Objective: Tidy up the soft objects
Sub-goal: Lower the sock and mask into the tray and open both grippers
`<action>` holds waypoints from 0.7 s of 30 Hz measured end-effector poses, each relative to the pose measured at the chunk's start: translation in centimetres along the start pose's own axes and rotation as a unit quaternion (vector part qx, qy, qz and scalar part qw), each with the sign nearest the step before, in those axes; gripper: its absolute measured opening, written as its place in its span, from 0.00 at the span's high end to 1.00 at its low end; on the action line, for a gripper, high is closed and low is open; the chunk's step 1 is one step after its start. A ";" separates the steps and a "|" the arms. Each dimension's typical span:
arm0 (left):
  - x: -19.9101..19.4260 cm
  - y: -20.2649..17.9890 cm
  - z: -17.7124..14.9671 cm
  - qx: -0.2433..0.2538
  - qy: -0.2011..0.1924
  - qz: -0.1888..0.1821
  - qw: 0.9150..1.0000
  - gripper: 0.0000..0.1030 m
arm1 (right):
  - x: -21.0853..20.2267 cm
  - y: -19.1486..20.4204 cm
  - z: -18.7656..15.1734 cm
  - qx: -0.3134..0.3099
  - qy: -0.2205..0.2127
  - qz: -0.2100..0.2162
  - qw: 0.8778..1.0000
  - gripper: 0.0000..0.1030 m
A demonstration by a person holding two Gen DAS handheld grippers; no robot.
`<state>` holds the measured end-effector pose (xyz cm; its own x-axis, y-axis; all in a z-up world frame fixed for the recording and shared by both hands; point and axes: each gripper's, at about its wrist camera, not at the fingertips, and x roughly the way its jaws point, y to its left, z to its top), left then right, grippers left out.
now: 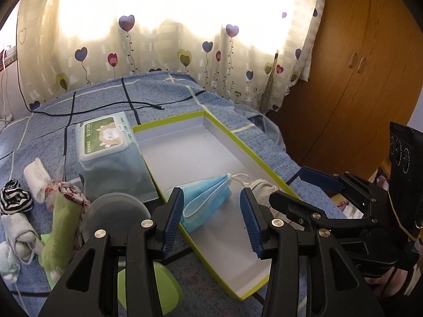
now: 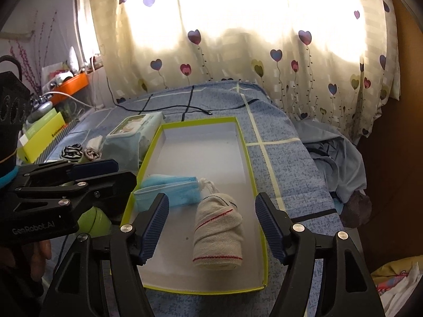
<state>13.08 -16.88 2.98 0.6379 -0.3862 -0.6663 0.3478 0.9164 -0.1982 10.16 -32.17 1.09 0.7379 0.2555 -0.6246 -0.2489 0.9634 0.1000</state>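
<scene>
Both grippers angle down over the bed, jaws apart and empty: the left gripper (image 1: 212,222) above the blue face mask (image 1: 205,200), the right gripper (image 2: 212,228) above the rolled white sock (image 2: 218,233). One mask and one sock lie side by side at the near end of the green-rimmed box lid (image 2: 247,145); its far half is bare. A wet-wipes pack (image 1: 111,153) touches the lid's left edge.

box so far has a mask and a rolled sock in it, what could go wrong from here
The blue mask lies against the box's left wall; a pass by the open left gripper toward the rolled items outside could drag it out. The black cable lies behind the box and might snag.
</scene>
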 end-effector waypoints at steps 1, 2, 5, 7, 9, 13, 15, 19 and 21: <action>-0.4 0.0 -0.1 -0.001 -0.003 -0.001 1.000 0.56 | -0.2 0.1 0.0 -0.001 -0.002 0.000 1.000 0.33; -0.8 0.1 -0.1 -0.001 -0.007 -0.001 1.000 0.56 | -0.5 0.3 0.0 -0.003 -0.004 -0.001 1.000 0.33; -1.8 0.2 -0.2 -0.004 -0.018 -0.001 1.000 0.56 | -1.1 1.0 0.1 -0.007 -0.009 -0.002 1.000 0.33; -2.6 0.3 -0.4 -0.005 -0.024 0.006 1.000 0.56 | -1.5 1.5 0.1 -0.011 -0.011 -0.001 1.000 0.33; -3.2 0.5 -0.7 -0.011 -0.027 0.009 1.000 0.56 | -1.8 2.2 0.0 -0.017 -0.012 0.000 1.000 0.33; -4.5 1.3 -1.3 -0.023 -0.036 0.013 0.999 0.56 | -2.7 3.5 0.0 -0.029 -0.019 0.004 0.999 0.33; -5.1 1.6 -1.6 -0.027 -0.040 0.014 0.999 0.56 | -3.0 4.1 0.0 -0.033 -0.021 0.006 0.999 0.33; -6.4 2.2 -2.2 -0.032 -0.051 0.016 0.998 0.56 | -3.6 5.3 0.0 -0.044 -0.025 0.010 0.999 0.33; -7.0 2.5 -2.6 -0.033 -0.054 0.020 0.998 0.56 | -3.8 5.9 0.0 -0.048 -0.026 0.013 0.998 0.33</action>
<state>7.71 -11.59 5.26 0.7218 -0.3559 -0.5936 0.2770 0.9345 -0.2234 5.91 -27.45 4.07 0.7609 0.2874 -0.5818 -0.3262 0.9444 0.0398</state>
